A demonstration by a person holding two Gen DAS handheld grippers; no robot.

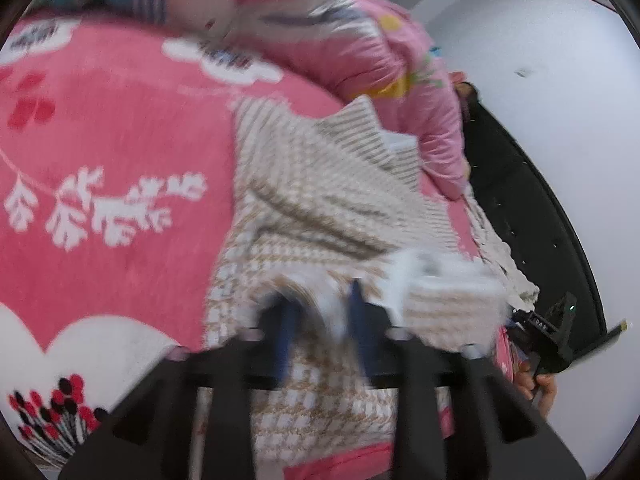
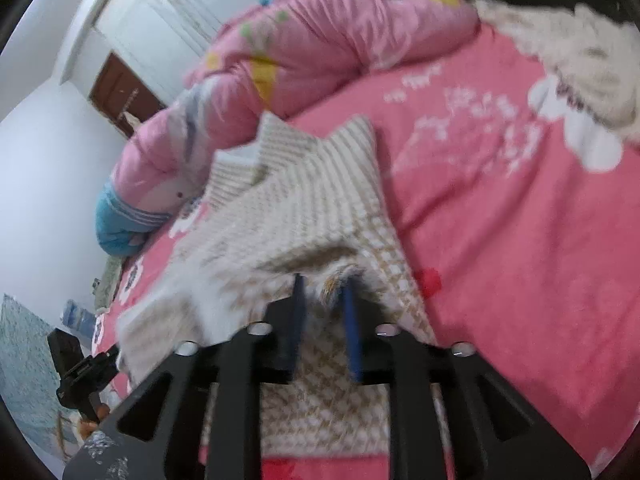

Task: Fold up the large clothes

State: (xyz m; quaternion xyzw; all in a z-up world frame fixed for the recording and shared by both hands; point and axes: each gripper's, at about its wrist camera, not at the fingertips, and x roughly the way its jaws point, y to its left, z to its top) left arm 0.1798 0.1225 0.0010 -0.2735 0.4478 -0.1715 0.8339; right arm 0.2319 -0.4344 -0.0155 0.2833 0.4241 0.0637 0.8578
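Note:
A beige-and-white knit garment (image 1: 320,184) with houndstooth and striped parts lies rumpled on a pink bed blanket (image 1: 120,140). In the left wrist view my left gripper (image 1: 320,300) hangs just over the garment's near edge. Its blue pads (image 1: 286,320) stand apart, with a loose fold of cloth between them and not pinched. In the right wrist view the same garment (image 2: 304,208) spreads away from my right gripper (image 2: 324,292). Its jaws are also apart, and a fringed cloth edge sits loose by the right pad (image 2: 352,332). Both views are motion-blurred.
A bunched pink quilt (image 1: 360,40) (image 2: 320,40) lies along the far side of the bed. A fluffy cream throw (image 2: 580,48) sits at one corner. A black panel (image 1: 520,200) borders the bed. A hand (image 1: 540,392) holds a black device at the edge. White doors (image 2: 180,20) stand behind.

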